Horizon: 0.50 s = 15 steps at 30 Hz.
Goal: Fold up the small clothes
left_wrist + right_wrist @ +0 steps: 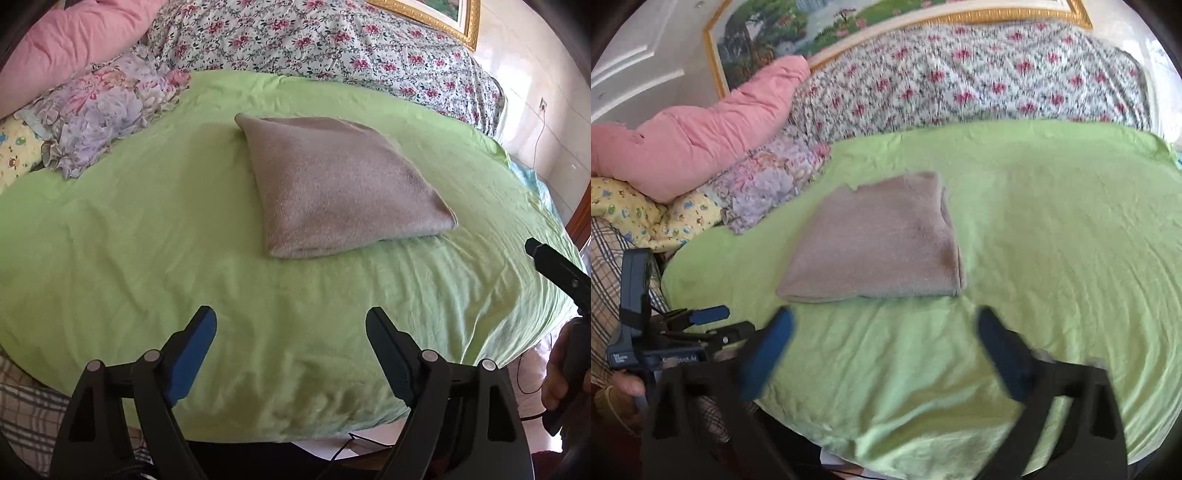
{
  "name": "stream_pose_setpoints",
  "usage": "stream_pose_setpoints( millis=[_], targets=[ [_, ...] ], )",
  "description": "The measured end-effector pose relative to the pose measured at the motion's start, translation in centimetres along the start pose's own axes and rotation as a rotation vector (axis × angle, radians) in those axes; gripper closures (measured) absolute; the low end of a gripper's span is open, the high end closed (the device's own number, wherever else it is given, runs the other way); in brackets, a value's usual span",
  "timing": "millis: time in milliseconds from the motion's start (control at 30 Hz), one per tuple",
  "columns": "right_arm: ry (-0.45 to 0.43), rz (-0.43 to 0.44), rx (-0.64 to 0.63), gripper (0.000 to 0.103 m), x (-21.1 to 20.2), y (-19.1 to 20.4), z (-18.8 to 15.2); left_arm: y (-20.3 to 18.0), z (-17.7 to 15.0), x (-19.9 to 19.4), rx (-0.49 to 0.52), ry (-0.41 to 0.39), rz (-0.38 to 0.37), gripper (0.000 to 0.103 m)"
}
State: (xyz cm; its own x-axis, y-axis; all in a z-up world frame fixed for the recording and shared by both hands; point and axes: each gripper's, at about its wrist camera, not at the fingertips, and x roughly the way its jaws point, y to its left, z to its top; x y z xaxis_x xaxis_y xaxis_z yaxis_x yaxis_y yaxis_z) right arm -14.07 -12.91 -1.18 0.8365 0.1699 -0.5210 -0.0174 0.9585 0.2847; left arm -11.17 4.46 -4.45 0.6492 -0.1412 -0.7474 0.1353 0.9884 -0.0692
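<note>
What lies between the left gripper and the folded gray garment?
Only bare green sheet lies between the left gripper and the folded gray garment; the left wrist view shows this clearly.

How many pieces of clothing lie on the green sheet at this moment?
1. A folded beige garment lies in the middle of the green sheet, ahead of both open tongs, touched by neither. Others may be hidden beyond the frame.

Open green sheet (155, 236) lies before my claws; only the folded cloth (332, 184) ahead and pillows (96, 110) far left intrude.
</note>
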Motion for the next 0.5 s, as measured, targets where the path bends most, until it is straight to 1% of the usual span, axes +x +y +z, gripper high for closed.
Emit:
stream_pose_setpoints(
  millis=[33,100,200,267,367,433,500],
  targets=[
    [-0.010,0.019,-0.003,0.000,0.0,0.2,0.0,0.1,0.0,0.1,-0.008,0.000,0.004,0.020],
    [0.009,-0.008,-0.031,0.000,0.6,0.6,0.3,0.5,0.3,0.2,-0.018,-0.002,0.022,0.020],
    [0.017,-0.004,-0.054,0.000,0.9,1.3,0.7,1.1,1.0,0.4,-0.031,-0.015,0.060,0.019],
    [0.030,0.011,-0.062,0.000,1.5,1.2,1.3,1.3,1.5,0.7,-0.043,-0.008,0.078,0.019],
    [0.068,-0.009,-0.105,0.000,2.7,1.5,1.7,1.4,2.2,1.1,-0.049,-0.015,0.107,0.019],
    [0.097,-0.046,-0.142,0.000,3.5,1.9,1.7,1.1,2.6,1.6,-0.043,-0.013,0.130,0.018],
    [0.115,-0.065,-0.171,0.000,4.2,2.0,1.8,0.7,2.9,2.1,-0.025,-0.005,0.135,0.017]
  ],
)
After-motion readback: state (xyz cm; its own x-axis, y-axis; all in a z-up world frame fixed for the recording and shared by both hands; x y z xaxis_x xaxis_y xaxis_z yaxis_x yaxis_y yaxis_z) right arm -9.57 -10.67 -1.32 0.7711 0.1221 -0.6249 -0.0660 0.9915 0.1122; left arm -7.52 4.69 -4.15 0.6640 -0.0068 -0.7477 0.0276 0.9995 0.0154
